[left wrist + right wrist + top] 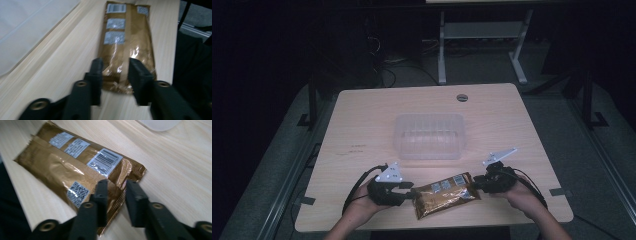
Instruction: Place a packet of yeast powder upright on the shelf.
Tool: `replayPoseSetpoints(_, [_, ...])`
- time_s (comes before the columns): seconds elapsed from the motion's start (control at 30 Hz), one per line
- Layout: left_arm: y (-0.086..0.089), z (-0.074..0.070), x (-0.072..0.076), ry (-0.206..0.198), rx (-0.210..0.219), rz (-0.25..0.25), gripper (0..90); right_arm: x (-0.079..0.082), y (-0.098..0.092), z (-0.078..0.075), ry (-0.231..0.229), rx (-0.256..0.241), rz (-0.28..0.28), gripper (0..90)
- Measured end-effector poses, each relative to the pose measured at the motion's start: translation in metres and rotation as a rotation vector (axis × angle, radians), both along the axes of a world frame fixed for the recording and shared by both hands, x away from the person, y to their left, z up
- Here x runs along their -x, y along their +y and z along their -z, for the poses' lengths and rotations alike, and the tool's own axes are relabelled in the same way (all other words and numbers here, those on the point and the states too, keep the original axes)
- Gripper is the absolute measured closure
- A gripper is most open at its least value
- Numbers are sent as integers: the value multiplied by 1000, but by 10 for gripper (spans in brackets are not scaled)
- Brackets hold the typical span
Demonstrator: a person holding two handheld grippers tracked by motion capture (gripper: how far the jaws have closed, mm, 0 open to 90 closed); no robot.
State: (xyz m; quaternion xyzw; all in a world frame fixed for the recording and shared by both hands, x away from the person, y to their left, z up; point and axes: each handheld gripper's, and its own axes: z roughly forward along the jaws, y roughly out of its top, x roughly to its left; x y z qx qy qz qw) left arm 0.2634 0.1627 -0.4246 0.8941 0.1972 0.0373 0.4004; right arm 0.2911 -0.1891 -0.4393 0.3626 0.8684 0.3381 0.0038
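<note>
High view, both grippers flank gold packet point(445, 194)

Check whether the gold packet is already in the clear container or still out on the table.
Out. The gold packet lies flat on the table nearer the person than the clear container, between the left gripper and right gripper.

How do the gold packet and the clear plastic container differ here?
The gold packet is opaque, shiny foil with white labels; the clear plastic container is see-through and unlabelled. The packet lies flat near the table's front edge between the left gripper and the right gripper; the container sits farther back, mid-table, apart from both. Both rest on the wooden table.
</note>
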Motion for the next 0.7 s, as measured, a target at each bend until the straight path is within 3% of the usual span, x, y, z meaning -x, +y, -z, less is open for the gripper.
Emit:
replayPoseSetpoints(0.07, [-8,-3,0,0,-5,17,756,3,-3,-2,-8,-3,14,545])
replayPoseSetpoints(0.2, [-31,-2,-2,17,-20,53,876,10,-8,-3,12,-19,40,451])
replayPoseSetpoints(0.4, [-62,5,-12,15,-57,86,887,17,-16,-3,-8,-25,59,401])
replayPoseSetpoints(0.57, [-85,12,-24,55,-58,85,887,19,-23,-3,-18,-20,73,381])
replayPoseSetpoints(0.7, [-96,21,-27,62,-117,94,893,18,-25,-3,-28,-28,79,366])
